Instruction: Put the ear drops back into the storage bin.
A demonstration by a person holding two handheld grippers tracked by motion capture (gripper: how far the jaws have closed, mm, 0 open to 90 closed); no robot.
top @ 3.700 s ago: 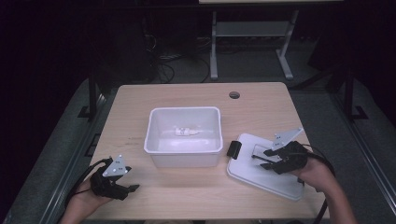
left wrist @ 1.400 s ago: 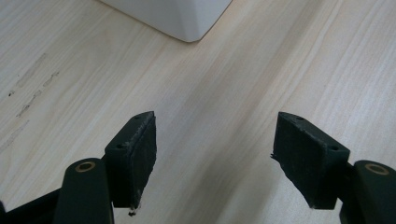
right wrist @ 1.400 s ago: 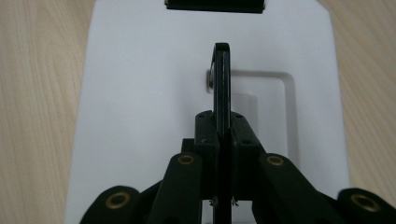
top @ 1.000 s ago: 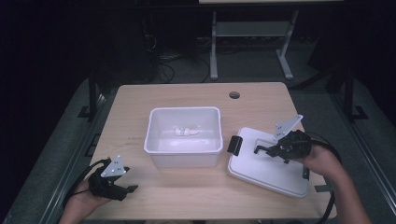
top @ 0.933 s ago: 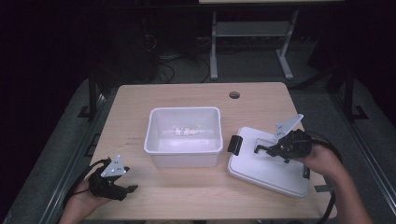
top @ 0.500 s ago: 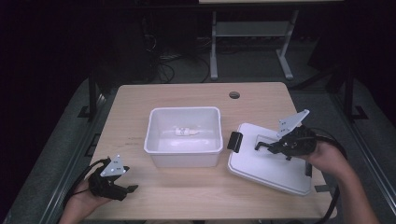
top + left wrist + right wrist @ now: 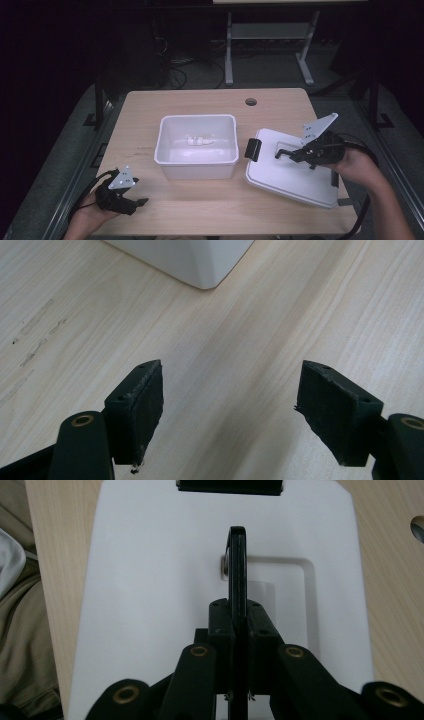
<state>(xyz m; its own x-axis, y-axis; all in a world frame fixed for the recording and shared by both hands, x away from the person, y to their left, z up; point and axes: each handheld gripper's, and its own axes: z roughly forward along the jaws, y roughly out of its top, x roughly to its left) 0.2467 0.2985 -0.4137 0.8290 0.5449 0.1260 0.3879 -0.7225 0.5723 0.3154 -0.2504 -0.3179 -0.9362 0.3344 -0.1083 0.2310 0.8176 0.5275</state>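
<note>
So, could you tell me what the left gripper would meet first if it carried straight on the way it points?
Probably the corner of the white bin. The left gripper, jaws open and empty, points across the bare table toward it, though depth is hard to judge.

Each hand-held gripper (image 7: 320, 150) is black, topped by a grey three-cornered plate (image 7: 319, 127) and trailing a black cable (image 7: 361, 146); brass rivets (image 7: 199, 651) stud the linkages.
</note>
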